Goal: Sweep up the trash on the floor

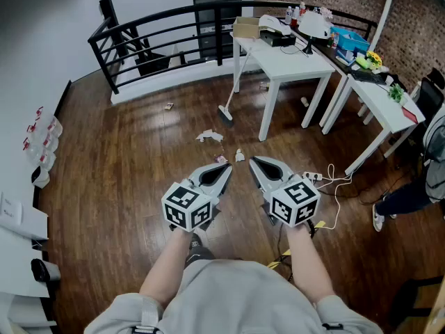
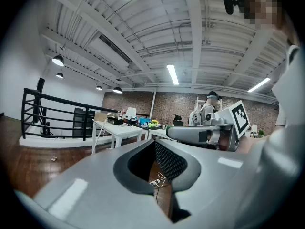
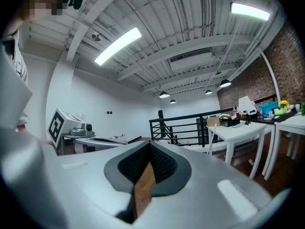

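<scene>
Scraps of trash lie on the dark wood floor: a crumpled white paper (image 1: pixel 208 136), a small white piece (image 1: pixel 239 156), a pinkish bit (image 1: pixel 221 159) and a scrap (image 1: pixel 169 106) nearer the railing. A broom (image 1: pixel 226 112) leans against the white table, its handle also in the left gripper view (image 2: pixel 98 136). My left gripper (image 1: pixel 226 169) and right gripper (image 1: pixel 255 162) hover side by side above the floor, short of the scraps and roughly level. Both are shut with nothing between the jaws, as the left gripper view (image 2: pixel 153 142) and the right gripper view (image 3: pixel 150 144) show.
White tables (image 1: pixel 292 61) loaded with clutter stand ahead on the right. A black railing (image 1: pixel 160 26) borders the far side. A power strip with cables (image 1: pixel 313 177) lies right of my right gripper. A person's legs (image 1: pixel 407 199) show at the right edge.
</scene>
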`<state>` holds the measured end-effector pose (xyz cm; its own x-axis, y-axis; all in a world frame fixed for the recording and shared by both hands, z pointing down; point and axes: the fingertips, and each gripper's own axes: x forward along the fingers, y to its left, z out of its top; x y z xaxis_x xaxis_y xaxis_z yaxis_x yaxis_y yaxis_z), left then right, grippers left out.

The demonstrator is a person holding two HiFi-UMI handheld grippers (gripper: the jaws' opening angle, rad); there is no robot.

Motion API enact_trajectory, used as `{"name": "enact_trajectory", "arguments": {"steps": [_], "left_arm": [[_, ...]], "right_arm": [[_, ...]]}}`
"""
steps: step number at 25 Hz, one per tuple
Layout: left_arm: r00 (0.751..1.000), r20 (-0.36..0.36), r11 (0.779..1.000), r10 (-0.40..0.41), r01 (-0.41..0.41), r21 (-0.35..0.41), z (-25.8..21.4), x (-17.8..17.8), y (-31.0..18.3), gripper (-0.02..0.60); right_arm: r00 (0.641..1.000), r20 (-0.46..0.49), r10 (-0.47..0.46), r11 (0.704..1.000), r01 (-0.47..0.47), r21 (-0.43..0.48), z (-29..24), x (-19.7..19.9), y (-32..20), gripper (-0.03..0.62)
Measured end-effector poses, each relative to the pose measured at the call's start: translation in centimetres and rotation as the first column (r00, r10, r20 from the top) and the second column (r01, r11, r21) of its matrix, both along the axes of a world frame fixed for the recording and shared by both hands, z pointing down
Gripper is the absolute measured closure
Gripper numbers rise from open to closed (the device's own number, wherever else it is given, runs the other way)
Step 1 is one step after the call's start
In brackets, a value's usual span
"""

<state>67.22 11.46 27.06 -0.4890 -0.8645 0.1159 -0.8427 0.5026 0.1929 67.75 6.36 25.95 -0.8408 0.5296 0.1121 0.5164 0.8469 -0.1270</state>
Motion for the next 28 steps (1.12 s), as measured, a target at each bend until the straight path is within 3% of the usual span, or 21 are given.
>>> {"name": "enact_trajectory", "arguments": {"steps": [8, 23, 28], "left_arm": [[1.0, 0.006, 1.0, 0.022, -0.022, 0.002, 0.0, -4.2, 0.4, 0.575], [0.991, -0.015, 0.991, 0.132, -0.131, 0.037, -0.1, -21.4, 2.9, 0.575], [0.986, -0.04, 0.986, 0.164, -0.163, 0.03, 0.8, -25.4, 2.4, 0.575]], "right_arm": [[1.0, -0.012, 0.018, 1.0, -0.018, 0.01, 0.5, -4.2, 0.2, 0.592], [0.992, -0.034, 0.122, 0.99, -0.119, 0.077, -0.5, -20.3, 2.0, 0.592], [0.986, -0.068, 0.151, 0.986, -0.145, 0.078, 0.5, -24.0, 1.7, 0.592]]}}
